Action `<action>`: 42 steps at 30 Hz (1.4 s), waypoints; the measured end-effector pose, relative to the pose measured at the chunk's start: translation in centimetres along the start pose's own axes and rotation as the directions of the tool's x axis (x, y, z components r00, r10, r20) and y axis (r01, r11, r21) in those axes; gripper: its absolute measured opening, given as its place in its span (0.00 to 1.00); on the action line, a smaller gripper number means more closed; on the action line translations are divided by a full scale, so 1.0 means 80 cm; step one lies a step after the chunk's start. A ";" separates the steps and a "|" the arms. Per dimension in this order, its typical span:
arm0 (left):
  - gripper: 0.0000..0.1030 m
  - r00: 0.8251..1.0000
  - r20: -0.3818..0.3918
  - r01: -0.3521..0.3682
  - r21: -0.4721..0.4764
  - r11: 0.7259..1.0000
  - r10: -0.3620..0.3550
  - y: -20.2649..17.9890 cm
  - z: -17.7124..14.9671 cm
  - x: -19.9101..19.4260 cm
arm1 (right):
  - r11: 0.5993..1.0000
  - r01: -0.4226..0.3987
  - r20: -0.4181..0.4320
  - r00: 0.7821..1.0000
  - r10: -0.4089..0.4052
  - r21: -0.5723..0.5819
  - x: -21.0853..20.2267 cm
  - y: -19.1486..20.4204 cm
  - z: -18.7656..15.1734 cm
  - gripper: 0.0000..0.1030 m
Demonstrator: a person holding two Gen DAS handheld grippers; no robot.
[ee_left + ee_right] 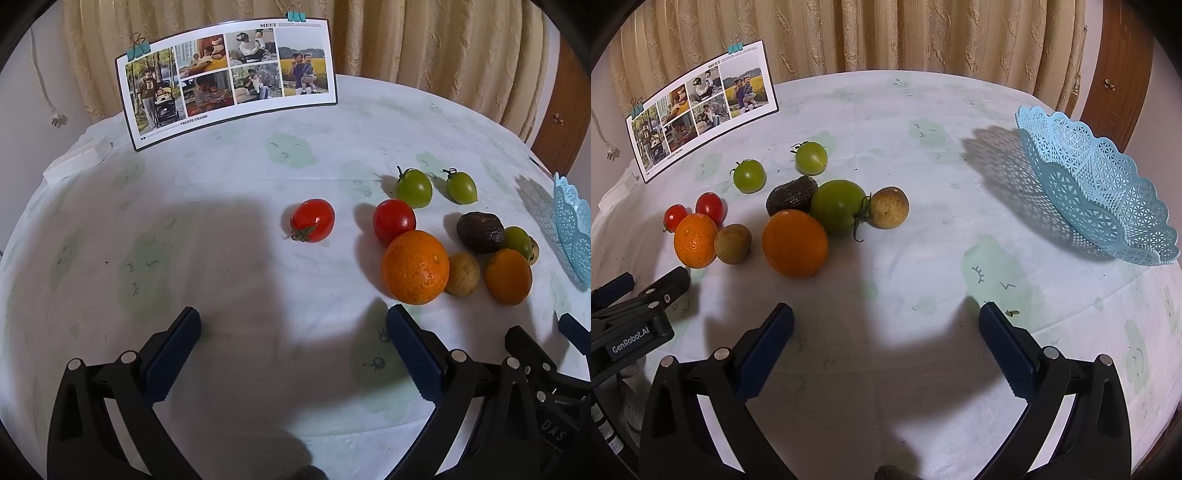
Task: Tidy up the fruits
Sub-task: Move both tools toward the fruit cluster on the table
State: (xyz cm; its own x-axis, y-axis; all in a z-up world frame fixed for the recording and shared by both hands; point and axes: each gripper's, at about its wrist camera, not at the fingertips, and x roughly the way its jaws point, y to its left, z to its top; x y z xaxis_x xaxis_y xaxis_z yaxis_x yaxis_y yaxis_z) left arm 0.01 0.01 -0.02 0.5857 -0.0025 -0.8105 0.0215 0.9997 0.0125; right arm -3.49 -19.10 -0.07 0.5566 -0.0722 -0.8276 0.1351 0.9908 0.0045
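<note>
Left gripper (293, 317), left wrist view: fingers spread wide and empty above the tablecloth (221, 229); a red tomato (313, 220) lies ahead, apart from the fruit cluster around the large orange (415, 266). Right gripper (886, 314), right wrist view: likewise released, holding nothing. Every fruit lies on the cloth, the blue basket (1108, 206) well apart and seemingly empty, so sorting appears unstarted. A photo card (701, 107) stands behind, obstructing nothing.
</note>
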 end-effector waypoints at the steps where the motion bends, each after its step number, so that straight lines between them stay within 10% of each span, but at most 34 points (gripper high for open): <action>1: 0.95 1.000 -0.001 -0.001 0.002 1.000 0.001 0.000 0.000 0.000 | 1.000 -0.001 -0.001 1.000 0.001 0.001 0.000 0.000 0.000 0.98; 22: 0.95 0.995 0.016 0.096 -0.002 0.995 -0.096 0.016 -0.001 -0.004 | 1.000 -0.025 -0.008 1.000 0.024 -0.019 0.000 -0.002 0.002 0.98; 31: 0.94 0.988 0.144 0.062 -0.033 0.998 -0.057 0.042 0.008 -0.029 | 0.999 -0.028 -0.017 0.999 0.028 -0.030 0.000 -0.001 0.003 0.98; 42: 0.84 0.988 0.140 0.064 0.021 0.998 -0.067 0.043 0.018 -0.025 | 0.987 -0.157 0.002 0.988 0.157 -0.044 -0.011 -0.018 -0.003 0.98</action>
State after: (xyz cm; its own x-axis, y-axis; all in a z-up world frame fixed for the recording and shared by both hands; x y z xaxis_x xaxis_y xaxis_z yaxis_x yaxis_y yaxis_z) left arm 0.09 3.42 2.45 0.6907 -0.0725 -0.7195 0.0760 0.9967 -0.0275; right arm -4.37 -20.46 0.51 0.5722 0.0840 -0.8158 0.0101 0.9939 0.1094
